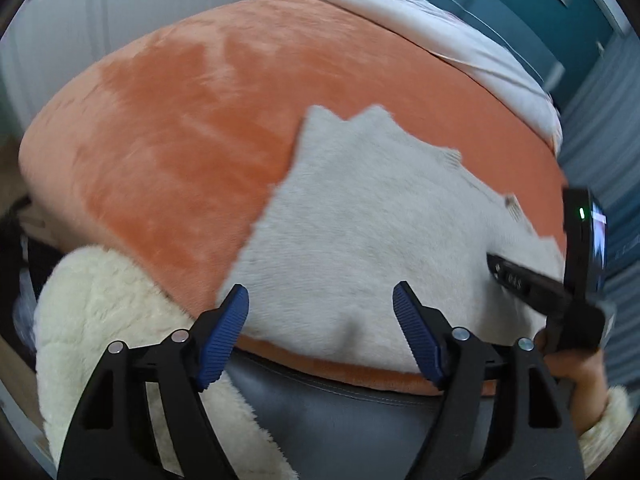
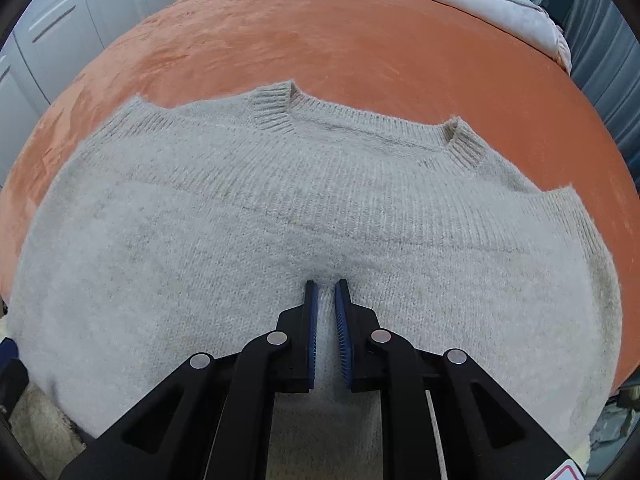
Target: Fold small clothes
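- An orange blanket [image 2: 360, 40] covers the bed, with white bedding [image 1: 460, 32] at its far side and pale cupboard doors behind.
- The sweater [image 2: 240, 208] lies flat on the blanket, collar [image 2: 372, 128] away from you, hem toward you at the bed's near edge.
- Your right gripper [image 2: 326, 284] has its jaws nearly together, clamped on a small ridge of knit in the sweater's lower middle.
- Your left gripper [image 1: 320, 300] hangs with its jaws wide apart and empty over the sweater's near left edge; the left view is blurred, so I can't tell whether it touches the cloth.
- My judgement: you are setting up the first fold. A mid-panel pinch will lift a tent, not a clean edge.
- Close the left jaws on the hem or side edge, and take both layers of knit.
- Lift both grips level and carry them together so the fold line stays straight.
- The knit looks soft and stretchy; pull gently, or the blanket may drag along.
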Demonstrator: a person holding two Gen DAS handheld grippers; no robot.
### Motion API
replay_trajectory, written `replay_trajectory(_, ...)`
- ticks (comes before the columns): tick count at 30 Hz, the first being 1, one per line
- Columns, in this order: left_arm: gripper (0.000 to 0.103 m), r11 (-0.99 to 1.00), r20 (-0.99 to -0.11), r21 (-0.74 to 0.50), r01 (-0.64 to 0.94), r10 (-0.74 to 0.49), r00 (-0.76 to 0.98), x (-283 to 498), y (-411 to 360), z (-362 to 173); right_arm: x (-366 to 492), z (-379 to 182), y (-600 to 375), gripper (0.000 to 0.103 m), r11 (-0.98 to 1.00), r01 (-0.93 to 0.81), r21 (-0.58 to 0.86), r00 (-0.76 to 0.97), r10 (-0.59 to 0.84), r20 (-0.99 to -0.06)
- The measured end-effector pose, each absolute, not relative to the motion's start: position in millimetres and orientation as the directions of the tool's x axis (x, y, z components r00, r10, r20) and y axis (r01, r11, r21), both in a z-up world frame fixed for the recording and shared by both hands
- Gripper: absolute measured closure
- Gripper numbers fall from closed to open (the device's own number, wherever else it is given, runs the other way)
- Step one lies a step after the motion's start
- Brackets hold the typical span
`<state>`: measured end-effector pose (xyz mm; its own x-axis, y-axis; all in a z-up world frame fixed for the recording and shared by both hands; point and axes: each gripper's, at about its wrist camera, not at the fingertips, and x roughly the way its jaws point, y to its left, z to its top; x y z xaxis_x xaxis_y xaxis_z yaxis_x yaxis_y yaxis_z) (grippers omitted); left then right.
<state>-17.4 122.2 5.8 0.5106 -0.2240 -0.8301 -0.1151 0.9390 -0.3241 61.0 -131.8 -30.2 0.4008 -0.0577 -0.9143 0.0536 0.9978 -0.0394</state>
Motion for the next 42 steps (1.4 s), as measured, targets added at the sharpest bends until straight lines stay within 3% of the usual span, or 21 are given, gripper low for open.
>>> replay_trajectory(5, 0.023, 0.896, -0.879, -0.357, -0.265, -0.225, 0.421, -8, 146, -25, 60, -32, -138, 0.089, 0.997, 0.078, 0.014, 0.398, -0.019, -0.917)
replay_trajectory(8, 0.012, 0.908, -0.877, -0.345, -0.235, -0.224, 0.425, 1, 136, -28, 61, -32, -144, 0.089, 0.995, 0.084, 0.060, 0.389, 0.022, -0.921)
replay_trajectory(11, 0.013, 0.905, -0.873, -0.366, -0.216, -0.253, 0.417, 9, 128, -35, 60, -33, -150, 0.089, 0.991, 0.087, 0.104, 0.387, 0.062, -0.920)
replay_trajectory(12, 0.021, 0.903, -0.872, -0.368, -0.221, -0.252, 0.420, 10, 127, -36, 60, -33, -151, 0.089, 0.990, 0.088, 0.111, 0.388, 0.069, -0.919)
replay_trajectory(13, 0.043, 0.897, -0.862, -0.386, -0.215, -0.267, 0.430, 11, 127, -34, 59, -33, -152, 0.090, 0.989, 0.087, 0.117, 0.390, 0.074, -0.918)
replay_trajectory(14, 0.053, 0.888, -0.850, -0.414, -0.201, -0.298, 0.433, 12, 127, -32, 58, -33, -152, 0.090, 0.989, 0.084, 0.119, 0.392, 0.077, -0.917)
replay_trajectory(15, 0.070, 0.882, -0.843, -0.430, -0.193, -0.315, 0.436, 12, 127, -26, 58, -33, -153, 0.090, 0.989, 0.081, 0.122, 0.395, 0.080, -0.915)
replay_trajectory(16, 0.075, 0.881, -0.838, -0.435, -0.187, -0.320, 0.443, 12, 126, -20, 57, -34, -154, 0.090, 0.988, 0.081, 0.131, 0.398, 0.088, -0.913)
replay_trajectory(20, 0.082, 0.877, -0.753, -0.478, -0.044, -0.384, 0.535, 6, 103, 38, 56, -34, -161, 0.090, 0.979, 0.088, 0.183, 0.407, 0.133, -0.904)
replay_trajectory(26, 0.085, 0.858, -0.631, -0.431, 0.280, -0.508, 0.586, -8, 5, 129, 51, -33, -182, 0.091, 0.941, 0.078, 0.329, 0.432, 0.265, -0.862)
replay_trajectory(29, 0.085, 0.824, -0.623, -0.376, 0.424, -0.564, 0.543, -16, -62, 141, 36, -21, -220, 0.090, 0.871, 0.106, 0.480, 0.467, 0.382, -0.797)
replay_trajectory(32, 0.085, 0.795, -0.659, -0.326, 0.512, -0.579, 0.480, -20, -120, 127, -3, 1, -276, 0.086, 0.856, 0.163, 0.491, 0.547, 0.336, -0.767)
replay_trajectory(38, 0.076, 0.802, -0.799, -0.220, 0.555, -0.474, 0.369, -30, -193, 49, -88, 21, -366, 0.070, 0.820, 0.314, 0.478, 0.611, 0.211, -0.763)
replay_trajectory(39, 0.066, 0.803, -0.801, -0.224, 0.552, -0.474, 0.365, -35, -191, 44, -101, 25, -373, 0.067, 0.822, 0.317, 0.474, 0.618, 0.200, -0.760)
replay_trajectory(40, 0.049, 0.801, -0.797, -0.223, 0.556, -0.478, 0.369, -43, -186, 41, -109, 28, -376, 0.060, 0.824, 0.315, 0.471, 0.624, 0.194, -0.757)
replay_trajectory(42, 0.027, 0.804, -0.790, -0.204, 0.558, -0.472, 0.392, -55, -170, 42, -119, 35, -375, 0.047, 0.825, 0.292, 0.484, 0.638, 0.209, -0.741)
